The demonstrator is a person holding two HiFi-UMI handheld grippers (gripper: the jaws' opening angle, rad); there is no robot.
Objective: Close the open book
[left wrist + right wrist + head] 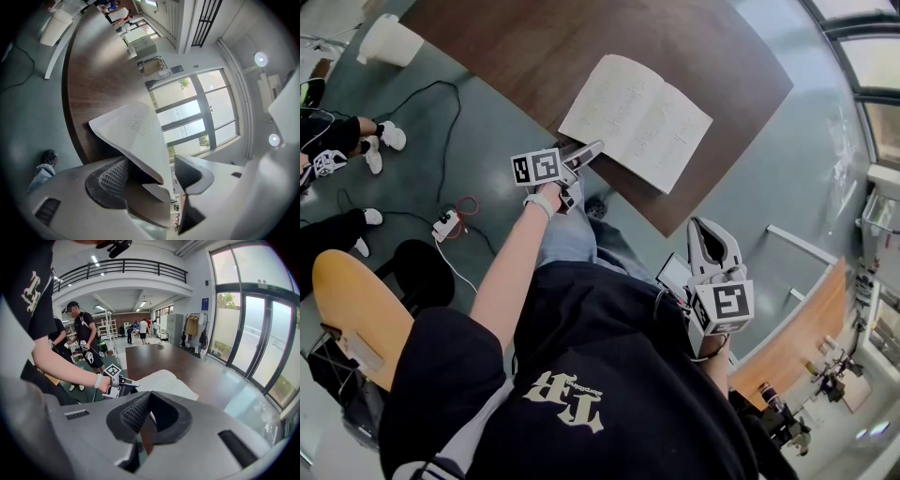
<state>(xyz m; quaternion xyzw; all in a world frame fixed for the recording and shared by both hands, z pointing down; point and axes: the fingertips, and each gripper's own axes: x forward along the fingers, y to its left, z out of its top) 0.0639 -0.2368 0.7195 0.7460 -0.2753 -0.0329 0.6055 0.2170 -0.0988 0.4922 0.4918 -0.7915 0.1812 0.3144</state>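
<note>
The left gripper (584,155) sits at the open book (635,120) on the worktop (516,37), jaws spread wide, the near page corner loose between them. The right gripper (715,242) hangs back, jaws together. Likely next: pinch that corner and fold it across.

No text legible anywhere. Book (636,120), at desk (534,37) near edge: faint print lines on open pages, too small to read. Black shirt (609,328): pale emblem (565,398), letter-like shapes, not decipherable.
</note>
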